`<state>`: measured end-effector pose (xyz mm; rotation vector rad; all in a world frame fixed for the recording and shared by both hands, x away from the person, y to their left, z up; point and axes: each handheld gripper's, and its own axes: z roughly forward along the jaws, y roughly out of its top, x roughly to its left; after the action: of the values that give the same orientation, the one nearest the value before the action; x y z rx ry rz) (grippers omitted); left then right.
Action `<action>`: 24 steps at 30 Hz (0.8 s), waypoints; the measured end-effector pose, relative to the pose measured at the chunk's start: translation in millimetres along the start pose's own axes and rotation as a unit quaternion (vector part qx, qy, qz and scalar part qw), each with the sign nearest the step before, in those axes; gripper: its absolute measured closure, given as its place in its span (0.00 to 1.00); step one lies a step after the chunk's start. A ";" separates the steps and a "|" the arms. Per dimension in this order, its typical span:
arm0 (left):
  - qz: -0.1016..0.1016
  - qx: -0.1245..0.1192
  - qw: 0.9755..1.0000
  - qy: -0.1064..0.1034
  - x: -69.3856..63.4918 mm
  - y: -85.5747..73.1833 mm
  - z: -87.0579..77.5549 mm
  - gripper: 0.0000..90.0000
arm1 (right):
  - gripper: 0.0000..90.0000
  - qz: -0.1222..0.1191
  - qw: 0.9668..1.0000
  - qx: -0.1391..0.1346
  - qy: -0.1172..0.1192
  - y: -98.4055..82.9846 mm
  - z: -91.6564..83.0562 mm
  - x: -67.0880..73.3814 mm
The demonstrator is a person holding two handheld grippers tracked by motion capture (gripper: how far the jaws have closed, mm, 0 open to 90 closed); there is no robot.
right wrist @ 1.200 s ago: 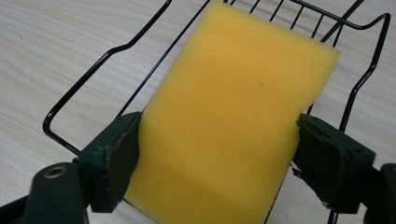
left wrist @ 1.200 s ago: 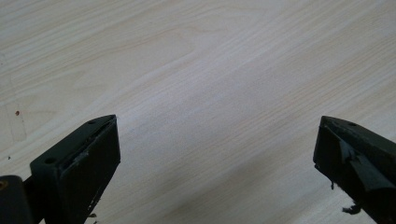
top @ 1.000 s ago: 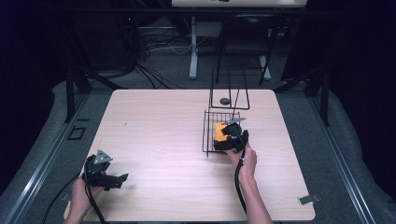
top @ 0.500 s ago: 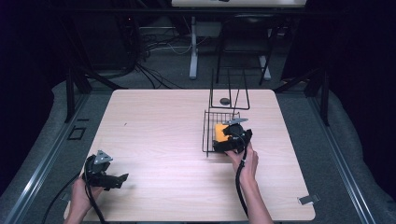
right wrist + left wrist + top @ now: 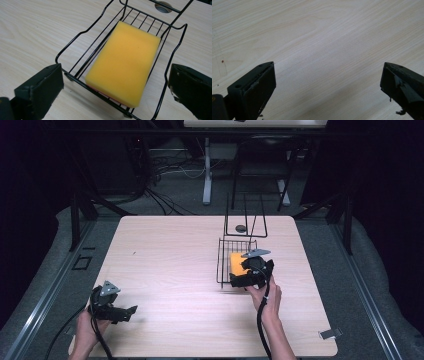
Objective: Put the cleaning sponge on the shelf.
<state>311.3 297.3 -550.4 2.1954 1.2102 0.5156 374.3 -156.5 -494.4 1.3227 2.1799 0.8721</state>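
right hand-held gripper (image 5: 246,279) poised at the near end of the wire basket (image 5: 223,259), jaws spread wide apart after just opening, nothing between the pads. seen along those jaws in the right gripper view: right hand-held gripper (image 5: 116,86) with black pads either side of the basket's near rim, clear of the wires. yellow sponge (image 5: 125,62) lying flat on the basket floor, long side running away from the jaws, filling most of the width between the side walls, free of any grip. same sponge (image 5: 236,263) showing in the high view as a yellow patch partly hidden behind the gripper body. wire basket (image 5: 82,42) black, open-topped, standing on the pale wood counter (image 5: 165,255), right of centre. tall wire frame (image 5: 245,217) upright just behind the basket, a small dark round hole (image 5: 241,228) in the counter at its foot. left hand-held gripper (image 5: 131,310) down at the near left corner of the counter, well apart from the basket, jaws wide apart and empty. left hand-held gripper (image 5: 328,87) hovering close over bare wood grain.
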 end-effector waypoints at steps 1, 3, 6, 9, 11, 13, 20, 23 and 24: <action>-0.001 0.000 1.000 -0.001 -0.1 0.0 0.0 0.00 | 0.00 -0.003 1.000 0.000 0.002 -0.3 -1.9 0.2; -0.001 -0.001 1.000 0.001 -0.5 0.0 0.3 0.00 | 0.00 -0.003 1.000 -0.006 0.004 -1.2 -5.9 1.4; 0.000 -0.001 1.000 0.002 -0.4 -0.1 0.2 0.00 | 0.00 -0.007 1.000 -0.007 0.005 -2.2 -12.3 3.4; 0.001 0.000 1.000 0.002 -0.4 0.0 0.1 0.00 | 0.00 -0.012 1.000 -0.008 0.009 -4.1 -17.4 5.3; 0.004 0.003 1.000 0.000 -0.1 0.4 -0.2 0.00 | 0.00 -0.011 1.000 -0.010 0.011 -5.5 -20.9 6.5; 0.005 0.003 1.000 -0.001 0.0 0.4 -0.4 0.00 | 0.00 -0.014 1.000 -0.012 0.010 -6.8 -23.9 6.6; 0.003 0.003 1.000 -0.001 -0.7 0.4 -0.2 0.00 | 0.00 -0.013 1.000 -0.009 0.008 -9.5 -34.2 1.3; 0.001 0.002 1.000 -0.001 -1.0 0.5 0.0 0.00 | 0.00 -0.008 1.000 -0.011 0.012 -11.8 -39.9 -1.6; 0.000 0.003 1.000 -0.002 -1.3 0.5 0.1 0.00 | 0.00 -0.008 1.000 -0.011 0.012 -12.5 -42.6 -2.9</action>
<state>311.0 295.9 -550.3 2.2002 1.2107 0.5091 340.1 -175.5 -473.2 1.2888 2.1899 0.9060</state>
